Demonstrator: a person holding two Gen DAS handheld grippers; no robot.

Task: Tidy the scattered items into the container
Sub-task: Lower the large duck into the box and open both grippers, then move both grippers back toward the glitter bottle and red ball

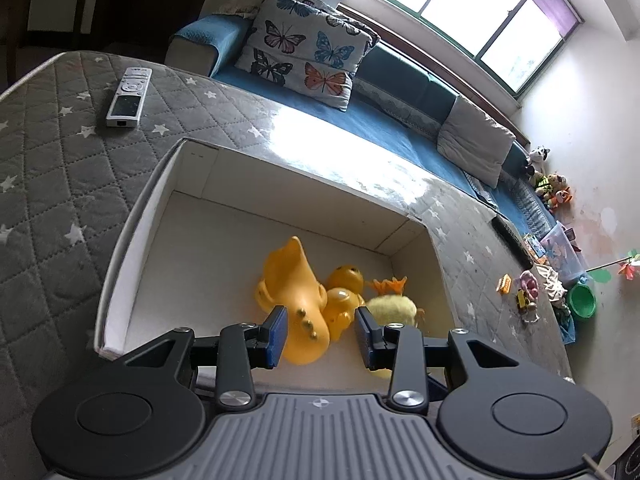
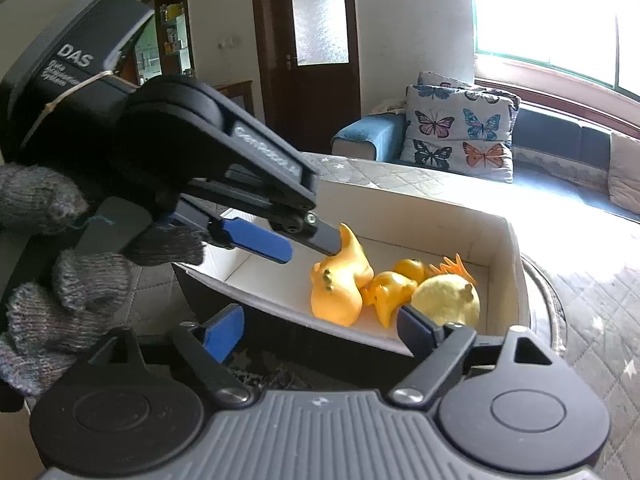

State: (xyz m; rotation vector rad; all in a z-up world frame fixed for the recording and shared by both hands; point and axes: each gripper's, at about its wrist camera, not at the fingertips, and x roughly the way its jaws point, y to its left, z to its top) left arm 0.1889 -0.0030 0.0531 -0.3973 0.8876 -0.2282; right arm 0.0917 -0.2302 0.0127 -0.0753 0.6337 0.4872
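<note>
A white open box stands on the grey star-quilted table. Inside lie a large yellow rubber toy, small yellow ducks and a yellow plush chick. My left gripper hovers over the box, jaws partly apart, pads touching nothing; the rubber toy lies below them. My right gripper is open wide at the box's near wall with nothing between its fingers.
A white remote lies on the table beyond the box's far left corner. Small toys and a dark remote lie at the table's right end. A blue sofa with butterfly cushions runs behind. A gloved hand holds the left gripper.
</note>
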